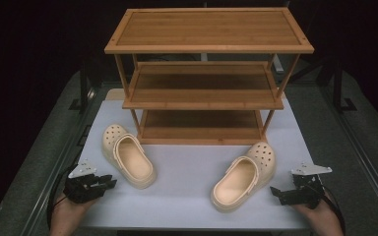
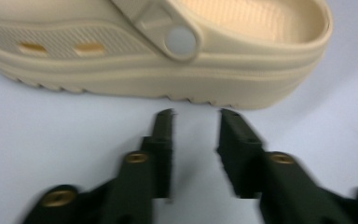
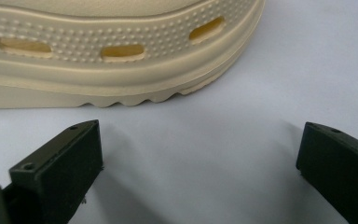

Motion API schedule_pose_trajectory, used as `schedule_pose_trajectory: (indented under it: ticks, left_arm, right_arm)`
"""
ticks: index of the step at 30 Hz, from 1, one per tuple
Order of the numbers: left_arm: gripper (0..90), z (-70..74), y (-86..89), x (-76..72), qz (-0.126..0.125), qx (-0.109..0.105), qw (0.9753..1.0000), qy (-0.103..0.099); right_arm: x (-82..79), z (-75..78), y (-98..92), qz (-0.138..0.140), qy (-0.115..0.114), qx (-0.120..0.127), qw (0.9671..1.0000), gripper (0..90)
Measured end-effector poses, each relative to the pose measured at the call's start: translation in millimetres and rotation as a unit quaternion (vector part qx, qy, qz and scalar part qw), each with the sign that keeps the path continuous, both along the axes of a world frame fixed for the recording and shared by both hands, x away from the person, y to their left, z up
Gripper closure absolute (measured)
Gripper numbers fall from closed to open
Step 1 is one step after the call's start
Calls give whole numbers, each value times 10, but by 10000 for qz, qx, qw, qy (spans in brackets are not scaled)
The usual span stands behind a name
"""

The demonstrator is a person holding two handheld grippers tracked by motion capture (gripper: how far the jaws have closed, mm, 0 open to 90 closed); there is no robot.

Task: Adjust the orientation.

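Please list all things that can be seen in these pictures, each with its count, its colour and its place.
clog: 2, cream; left clog on the white mat in front of the rack's left leg, right clog in front of its right leg, both lying apart from the tools.
rack: 1, brown wood, three shelves, standing at the far part of the mat, nothing on its shelves.
mat: 1, white, covering the table top.
table: 1, grey, under the mat.
hand: 2, left hand and right hand at the bottom edge.
tool: 2, black; left tool open, beside the left clog; right tool open wide, beside the right clog.
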State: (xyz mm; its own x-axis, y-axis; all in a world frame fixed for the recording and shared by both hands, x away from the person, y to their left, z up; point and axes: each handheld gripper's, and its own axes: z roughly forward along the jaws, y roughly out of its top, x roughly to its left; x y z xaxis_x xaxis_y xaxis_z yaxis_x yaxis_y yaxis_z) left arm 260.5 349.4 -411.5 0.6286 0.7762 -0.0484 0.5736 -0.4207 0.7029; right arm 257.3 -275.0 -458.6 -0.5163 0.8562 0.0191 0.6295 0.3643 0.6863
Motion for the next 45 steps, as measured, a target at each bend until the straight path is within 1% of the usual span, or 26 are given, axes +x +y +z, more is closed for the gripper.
schedule_pose_trajectory:
  ticks: [2,3,6,8,9,12,16,20,22,26,33,35,38,42,45]
  left_arm:
    - [878,47,7,33,3,32,10000,-18]
    - [900,77,9,58,59,59,10000,3]
    - [900,136,42,124,131,76,9999,56]
    - [900,197,78,180,191,13,9998,37]
    - [900,223,91,203,204,23,9998,8]
    - [900,322,151,305,286,-44,9996,-57]
    - [900,427,235,494,487,-138,9986,-175]
    - [900,504,276,684,631,-100,9976,-255]
    - [900,539,275,769,649,23,9975,-293]
    - [900,593,276,927,705,9,9970,-313]
    - [900,637,292,1228,794,-31,9963,-328]
    - [900,636,295,1305,811,11,9962,-312]
    - [900,619,295,1453,854,14,9960,-259]
    - [900,584,297,1643,970,52,9950,-218]
    - [900,540,301,1743,1013,97,9947,-167]
  right_arm:
    - [-1,1,-1,-4,4,-5,10000,0]
    - [-1,0,0,-8,-1,3,10000,0]
    - [-1,0,0,-7,-1,4,10000,0]
    - [-1,-1,-1,-6,-2,6,10000,0]
    - [-1,-1,-1,-5,-1,9,10000,0]
    - [0,-1,-1,-4,-1,7,10000,0]
    - [-1,-1,-1,-4,-1,7,10000,0]
    - [0,-1,-1,-3,-1,8,10000,0]
    - [0,-1,-1,-4,0,10,10000,0]
    - [-1,-1,-1,-4,-1,10,10000,0]
    - [-1,-1,-1,-3,-1,11,10000,0]
    - [0,-2,-2,-2,-1,11,10000,0]
    - [0,-1,-2,-2,-4,9,10000,0]
    - [0,-2,-3,-1,-3,10,10000,0]
    - [0,-2,-3,0,-4,12,10000,0]
